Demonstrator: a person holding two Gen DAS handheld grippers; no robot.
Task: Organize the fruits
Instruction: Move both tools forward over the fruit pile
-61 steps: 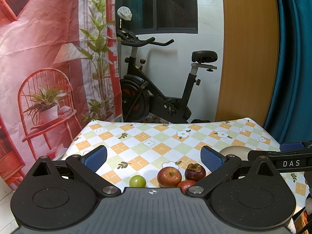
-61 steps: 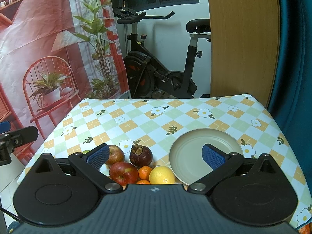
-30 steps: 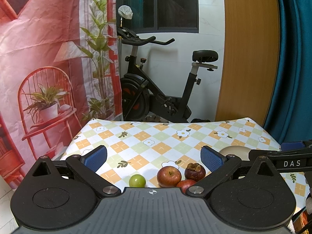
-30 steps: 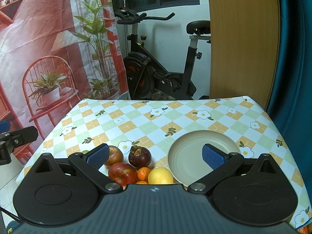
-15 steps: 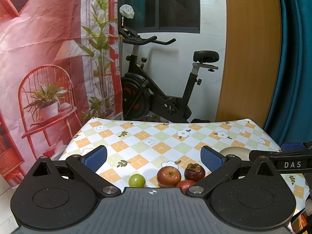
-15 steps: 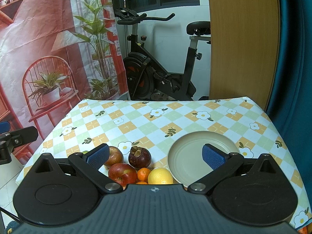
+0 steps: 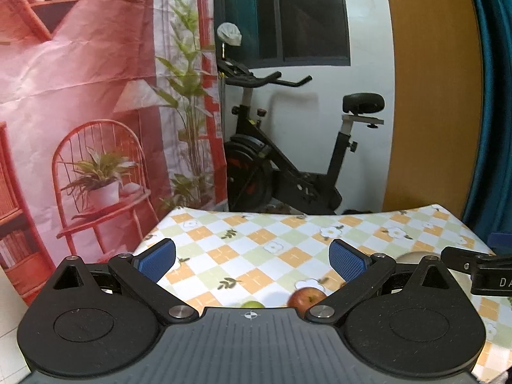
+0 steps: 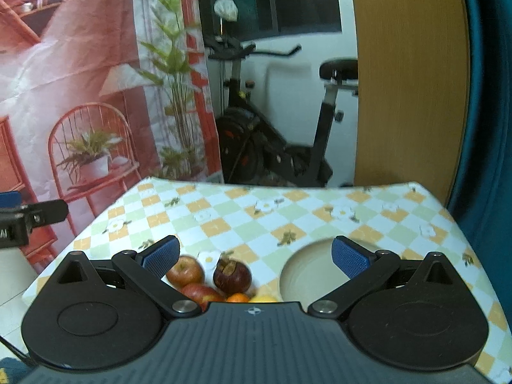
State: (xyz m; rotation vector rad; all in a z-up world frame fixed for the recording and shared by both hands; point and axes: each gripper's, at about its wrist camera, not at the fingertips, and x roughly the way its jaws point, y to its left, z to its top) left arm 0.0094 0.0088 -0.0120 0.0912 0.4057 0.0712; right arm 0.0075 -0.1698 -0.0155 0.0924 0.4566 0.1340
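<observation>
From the left wrist view, the left gripper (image 7: pixel 252 259) hangs above the checked tablecloth (image 7: pixel 256 240) with its blue pads spread wide and nothing between them. Just below its fingers, partly hidden by the gripper body, a small green fruit (image 7: pixel 252 304) lies beside a red apple (image 7: pixel 307 296). Off to the right, the right gripper's finger (image 7: pixel 473 264) reaches in, with a sliver of the plate (image 7: pixel 411 256) behind it.

From the right wrist view, the right gripper (image 8: pixel 254 257) is likewise spread apart and empty. Between its fingers and toward the left pad lie an apple (image 8: pixel 185 270), a mangosteen (image 8: pixel 232 275), a second apple (image 8: pixel 200 292), a small orange (image 8: pixel 238 297) and a yellow fruit (image 8: pixel 265 298), clustered together. The beige plate (image 8: pixel 307 275) sits empty under the right pad.
</observation>
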